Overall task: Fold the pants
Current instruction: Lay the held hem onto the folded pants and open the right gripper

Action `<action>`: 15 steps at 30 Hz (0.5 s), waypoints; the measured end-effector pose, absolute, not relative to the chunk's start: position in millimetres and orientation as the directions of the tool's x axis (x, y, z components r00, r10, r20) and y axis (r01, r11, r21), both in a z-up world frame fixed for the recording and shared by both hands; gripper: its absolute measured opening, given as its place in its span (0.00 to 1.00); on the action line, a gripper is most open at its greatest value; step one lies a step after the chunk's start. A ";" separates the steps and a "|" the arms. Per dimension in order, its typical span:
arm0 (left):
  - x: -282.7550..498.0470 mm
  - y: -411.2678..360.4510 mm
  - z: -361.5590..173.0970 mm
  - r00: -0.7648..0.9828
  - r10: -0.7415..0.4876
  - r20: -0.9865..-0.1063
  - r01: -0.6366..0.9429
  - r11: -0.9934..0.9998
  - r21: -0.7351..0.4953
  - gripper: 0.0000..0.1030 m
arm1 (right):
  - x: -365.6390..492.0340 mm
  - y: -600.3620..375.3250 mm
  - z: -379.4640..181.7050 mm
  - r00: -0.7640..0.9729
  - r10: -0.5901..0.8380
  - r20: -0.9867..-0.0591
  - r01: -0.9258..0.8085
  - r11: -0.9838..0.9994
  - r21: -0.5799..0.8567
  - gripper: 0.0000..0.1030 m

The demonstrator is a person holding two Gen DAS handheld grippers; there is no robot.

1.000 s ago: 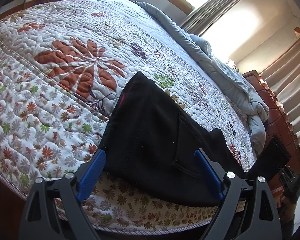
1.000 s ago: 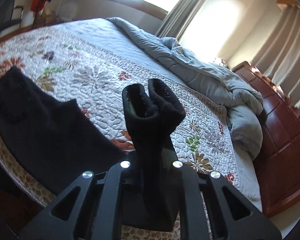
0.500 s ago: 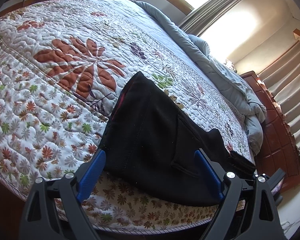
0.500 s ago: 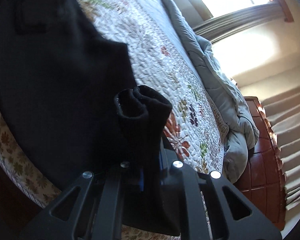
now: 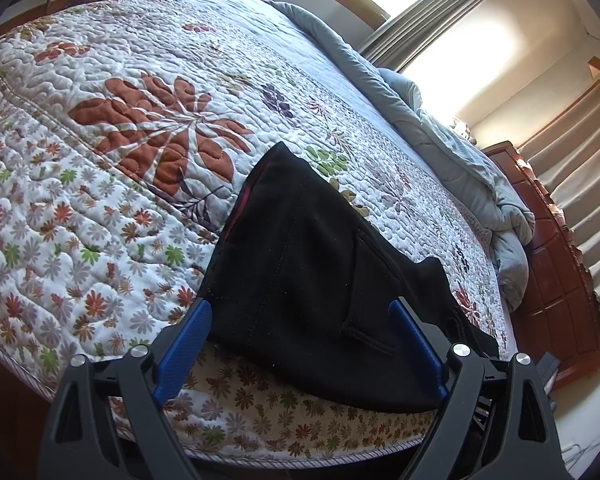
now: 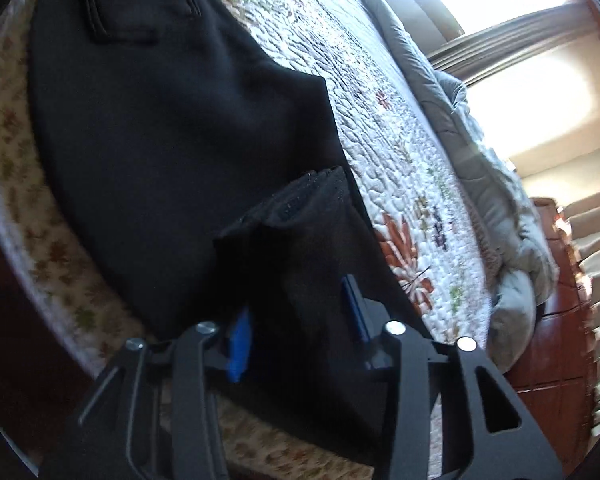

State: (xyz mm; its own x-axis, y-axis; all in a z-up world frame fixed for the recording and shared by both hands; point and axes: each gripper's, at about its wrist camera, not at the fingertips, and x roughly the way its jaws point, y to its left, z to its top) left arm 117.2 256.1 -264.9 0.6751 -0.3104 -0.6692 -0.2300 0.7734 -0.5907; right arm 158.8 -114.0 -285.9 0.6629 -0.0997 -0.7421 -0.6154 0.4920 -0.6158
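Note:
Black pants (image 5: pixel 300 280) lie on the near edge of a bed with a floral quilt (image 5: pixel 140 120), a back pocket facing up. My left gripper (image 5: pixel 300 320) is open, its blue pads either side of the pants' waist end, not clamped. In the right wrist view the pants (image 6: pixel 160 120) spread over the bed edge. My right gripper (image 6: pixel 296 312) has its jaws part-way apart with the bunched leg ends (image 6: pixel 300 220) lying between them, low over the pants.
A grey duvet (image 5: pixel 440 120) is bunched along the far side of the bed. A red-brown wooden dresser (image 5: pixel 560 260) stands to the right, with curtains (image 5: pixel 580 180) and a bright window behind.
My right gripper has swung the leg ends down and left over the body of the pants, and its jaws have spread apart. My left gripper has stayed still.

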 end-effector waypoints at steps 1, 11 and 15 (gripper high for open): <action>117.4 255.9 -264.9 0.675 -0.310 -0.669 -0.230 0.773 -0.591 0.88 | 156.0 -117.8 -277.5 0.637 -0.066 -0.768 -0.633 0.523 -0.571 0.40; 116.7 255.8 -265.5 0.675 -0.308 -0.671 -0.231 0.775 -0.588 0.88 | 218.7 -313.6 -212.0 0.421 0.264 -0.868 -0.247 0.954 0.170 0.28; 116.7 255.9 -265.8 0.674 -0.301 -0.674 -0.234 0.779 -0.582 0.88 | 222.2 -338.6 -237.4 0.391 0.206 -0.897 -0.190 0.972 0.140 0.28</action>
